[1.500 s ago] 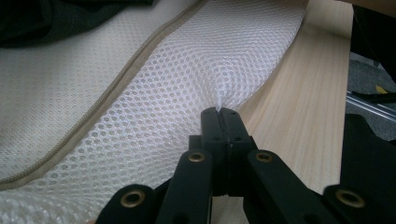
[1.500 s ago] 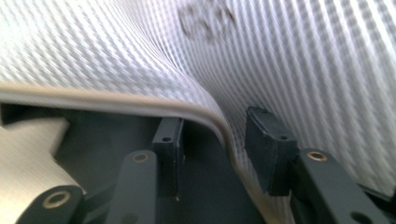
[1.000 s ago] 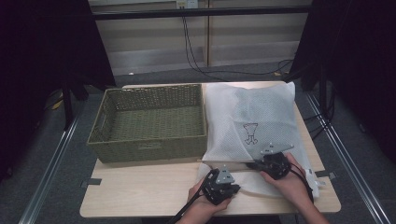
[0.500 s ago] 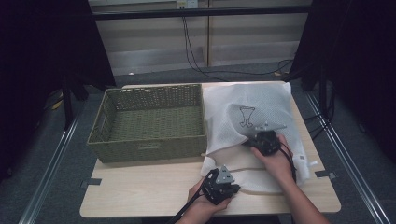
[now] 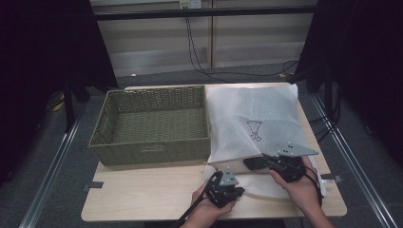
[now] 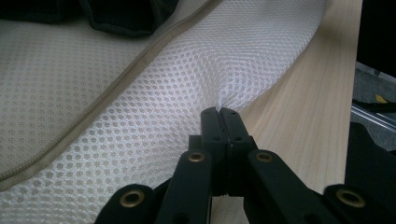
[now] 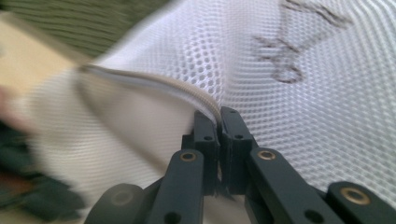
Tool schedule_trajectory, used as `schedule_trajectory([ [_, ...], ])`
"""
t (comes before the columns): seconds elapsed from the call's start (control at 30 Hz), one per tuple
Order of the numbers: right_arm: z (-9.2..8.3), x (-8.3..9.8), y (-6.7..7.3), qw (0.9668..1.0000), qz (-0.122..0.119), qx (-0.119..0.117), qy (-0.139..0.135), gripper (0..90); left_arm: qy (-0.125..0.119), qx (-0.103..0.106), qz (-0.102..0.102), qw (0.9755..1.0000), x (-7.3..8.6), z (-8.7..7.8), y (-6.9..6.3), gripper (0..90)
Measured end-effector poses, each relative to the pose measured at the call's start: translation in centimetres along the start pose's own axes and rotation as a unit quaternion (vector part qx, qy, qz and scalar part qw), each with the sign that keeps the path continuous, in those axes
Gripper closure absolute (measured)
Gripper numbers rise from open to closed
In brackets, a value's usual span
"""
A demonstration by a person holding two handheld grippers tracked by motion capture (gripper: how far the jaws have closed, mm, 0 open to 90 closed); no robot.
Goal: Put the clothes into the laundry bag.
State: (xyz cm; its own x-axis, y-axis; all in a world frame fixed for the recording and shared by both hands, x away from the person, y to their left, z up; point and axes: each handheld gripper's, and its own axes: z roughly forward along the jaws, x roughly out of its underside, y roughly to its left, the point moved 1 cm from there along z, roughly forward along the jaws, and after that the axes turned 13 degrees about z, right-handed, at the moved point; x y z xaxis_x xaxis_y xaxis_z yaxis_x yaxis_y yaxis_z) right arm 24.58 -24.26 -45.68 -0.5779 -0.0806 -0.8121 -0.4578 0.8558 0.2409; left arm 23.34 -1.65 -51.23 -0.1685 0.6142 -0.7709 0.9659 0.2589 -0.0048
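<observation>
Overhead, white honeycomb mesh bag (image 5: 252, 126), woven basket (image 5: 152, 124).

The pale wooden table (image 5: 142, 194) was evenly lit from above, dark surroundings left underexposed. The white mesh laundry bag (image 7: 327, 116) was motion-blurred toward nine o'clock in the right gripper view.

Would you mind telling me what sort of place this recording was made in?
Probably a lab or studio set up for recording handling tasks, not a home. A bare wooden table stands between dark curtains, cables hang down the back wall, and metal rails run along the floor.
</observation>
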Motion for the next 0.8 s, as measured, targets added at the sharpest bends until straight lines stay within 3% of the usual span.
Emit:
schedule_trajectory([
  [0.03,-0.2,0.1,0.3,0.9998,-0.008,-0.009,0.014,87.8,0.000,0.001,0.000,1.0000,0.0,0.0,0.0,90.0],
  [0.1,0.4,1.2,0.5,0.9972,-0.017,-0.015,0.072,88.3,0.002,0.001,0.000,1.0000,0.0,0.0,0.0,90.0],
  [0.2,2.9,3.2,-0.3,0.9890,-0.006,-0.020,0.146,88.7,0.000,0.001,0.000,1.0000,0.0,0.0,0.0,90.0],
  [0.23,3.5,3.2,-0.7,0.9885,0.009,-0.026,0.149,88.8,0.000,0.000,0.001,1.0000,0.0,0.0,0.0,90.0],
  [0.27,4.0,2.9,-1.2,0.9876,0.042,-0.033,0.148,88.9,0.000,-0.001,0.002,1.0000,0.0,0.0,0.0,90.0],
  [0.37,5.8,1.6,-2.3,0.9876,0.067,-0.033,0.138,88.8,0.000,-0.001,0.003,1.0000,0.0,0.0,0.0,90.0],
  [0.4,6.5,1.2,-2.7,0.9900,0.061,-0.003,0.128,88.9,0.001,-0.002,0.004,1.0000,0.0,0.0,-0.1,90.0],
  [0.5,8.2,0.2,-4.5,0.9914,0.088,0.030,0.093,89.0,0.002,-0.003,0.009,1.0000,0.0,0.0,-0.1,90.0],
  [0.53,8.7,-0.2,-4.9,0.9915,0.088,0.052,0.080,88.9,0.000,-0.004,0.008,1.0000,0.0,0.0,-0.2,90.0],
  [0.6,9.6,-0.7,-5.4,0.9899,0.062,0.113,0.060,89.0,-0.001,-0.006,0.006,1.0000,0.0,0.0,-0.2,90.0],
  [0.63,9.8,-0.9,-5.6,0.9882,0.056,0.130,0.057,89.0,-0.001,-0.008,0.006,0.9999,0.0,0.0,-0.2,90.0],
  [0.7,9.9,-1.1,-5.5,0.9881,0.053,0.132,0.058,89.0,0.002,-0.010,0.004,0.9999,0.0,0.0,-0.1,90.0],
  [0.8,7.9,-0.7,-4.0,0.9930,0.031,0.091,0.068,88.8,-0.002,-0.009,-0.008,0.9999,0.1,0.0,0.2,89.5],
])
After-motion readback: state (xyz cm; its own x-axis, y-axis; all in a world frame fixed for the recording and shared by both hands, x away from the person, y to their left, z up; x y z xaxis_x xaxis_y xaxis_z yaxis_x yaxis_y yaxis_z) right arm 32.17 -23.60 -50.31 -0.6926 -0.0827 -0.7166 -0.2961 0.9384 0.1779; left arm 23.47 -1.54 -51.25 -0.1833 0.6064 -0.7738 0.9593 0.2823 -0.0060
